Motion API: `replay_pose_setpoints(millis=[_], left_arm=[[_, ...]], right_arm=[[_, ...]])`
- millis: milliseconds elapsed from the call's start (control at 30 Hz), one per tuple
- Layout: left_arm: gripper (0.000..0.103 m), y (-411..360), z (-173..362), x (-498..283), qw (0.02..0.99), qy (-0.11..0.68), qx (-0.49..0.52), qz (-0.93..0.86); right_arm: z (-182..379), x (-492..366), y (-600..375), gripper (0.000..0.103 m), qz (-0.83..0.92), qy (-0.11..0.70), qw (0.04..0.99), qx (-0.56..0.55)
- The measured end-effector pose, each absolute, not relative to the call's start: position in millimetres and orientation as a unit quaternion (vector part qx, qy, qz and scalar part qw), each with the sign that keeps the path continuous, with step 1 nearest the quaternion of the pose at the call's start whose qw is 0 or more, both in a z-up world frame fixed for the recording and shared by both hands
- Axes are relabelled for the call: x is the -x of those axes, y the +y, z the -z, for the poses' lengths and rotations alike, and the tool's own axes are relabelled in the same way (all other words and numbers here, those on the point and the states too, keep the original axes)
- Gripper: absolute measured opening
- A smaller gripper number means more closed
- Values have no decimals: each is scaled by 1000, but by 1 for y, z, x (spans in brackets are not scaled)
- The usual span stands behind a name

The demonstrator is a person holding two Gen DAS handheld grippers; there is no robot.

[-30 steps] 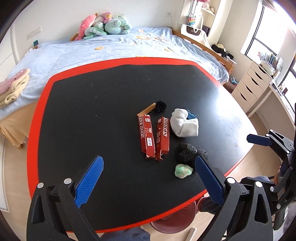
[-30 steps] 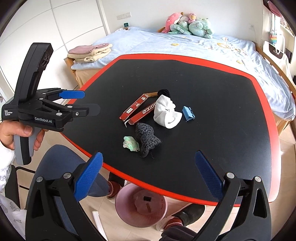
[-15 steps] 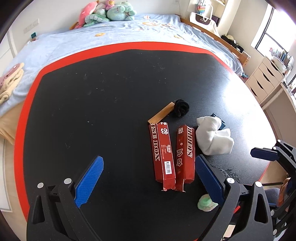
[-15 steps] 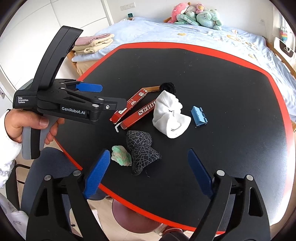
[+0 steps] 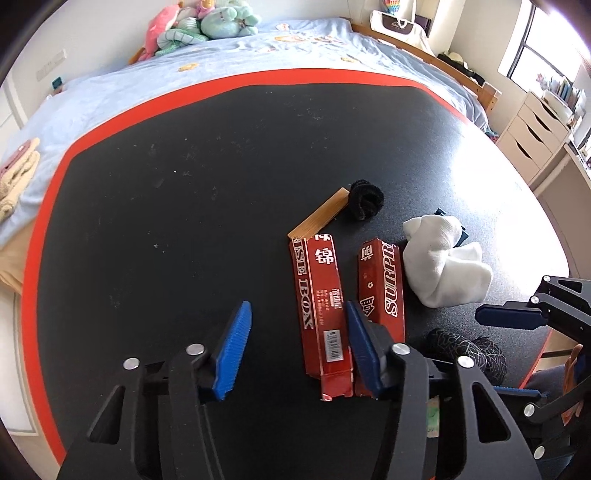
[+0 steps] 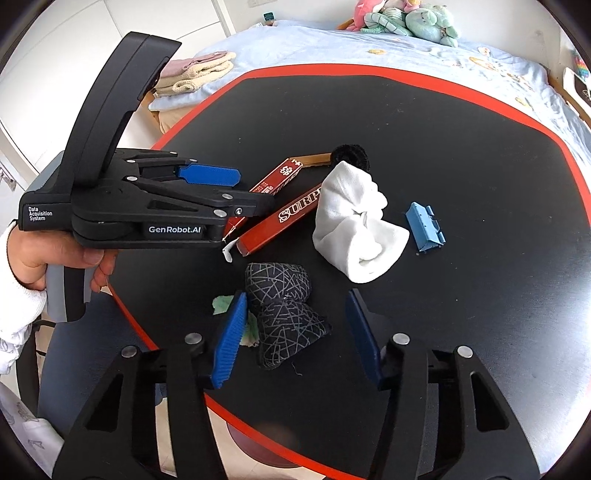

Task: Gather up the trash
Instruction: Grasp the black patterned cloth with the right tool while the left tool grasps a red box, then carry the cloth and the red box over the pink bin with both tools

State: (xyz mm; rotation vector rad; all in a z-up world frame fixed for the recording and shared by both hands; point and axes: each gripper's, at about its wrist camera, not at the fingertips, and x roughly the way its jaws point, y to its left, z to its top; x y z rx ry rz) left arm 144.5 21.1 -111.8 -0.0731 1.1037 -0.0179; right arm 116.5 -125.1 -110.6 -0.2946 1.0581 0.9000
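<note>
Two flattened red boxes lie side by side on the black table: the left box [image 5: 321, 302] [image 6: 275, 177] and the right box [image 5: 382, 288] [image 6: 284, 218]. My left gripper [image 5: 295, 343] [image 6: 218, 184] is open low over the left box's near end, its right finger between the two boxes. My right gripper [image 6: 295, 339] [image 5: 509, 317] is open around a black patterned sock [image 6: 284, 310] [image 5: 465, 350]. A green crumpled wad [image 6: 225, 306] lies by its left finger. A white sock [image 6: 354, 225] [image 5: 443, 262], a black hair tie [image 5: 365, 199] [image 6: 351, 155], a tan strip [image 5: 319, 218] and a blue clip [image 6: 424, 229] lie further on.
The table has a red rim [image 5: 40, 229] [image 6: 509, 110]. A pink bin [image 6: 258, 443] shows below the near edge. A bed with plush toys [image 5: 199, 22] and folded towels [image 6: 195, 70] stands behind. White drawers [image 5: 535, 125] stand at the right.
Both grippers have moved forward and down and narrowed. The left one now straddles the left red box's near end; the right one has come around the black patterned sock.
</note>
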Motion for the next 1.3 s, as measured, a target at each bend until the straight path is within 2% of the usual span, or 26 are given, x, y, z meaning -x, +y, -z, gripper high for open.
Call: replay_pose_setpoints(millis=[133, 267, 767, 1300], left_arm=[[23, 21, 109, -144, 850, 525, 31, 14], [22, 21, 109, -143, 850, 525, 35, 21], [18, 28, 78, -101, 867, 495, 40, 38], [18, 0, 36, -17, 882, 461, 32, 90]], right_arm=[[109, -115, -124, 34, -421, 483, 756, 132], [107, -113, -123, 25, -421, 482, 758, 128], [82, -119, -141, 23, -394, 465, 786, 103], [40, -55, -176, 23, -381, 431, 812, 96]])
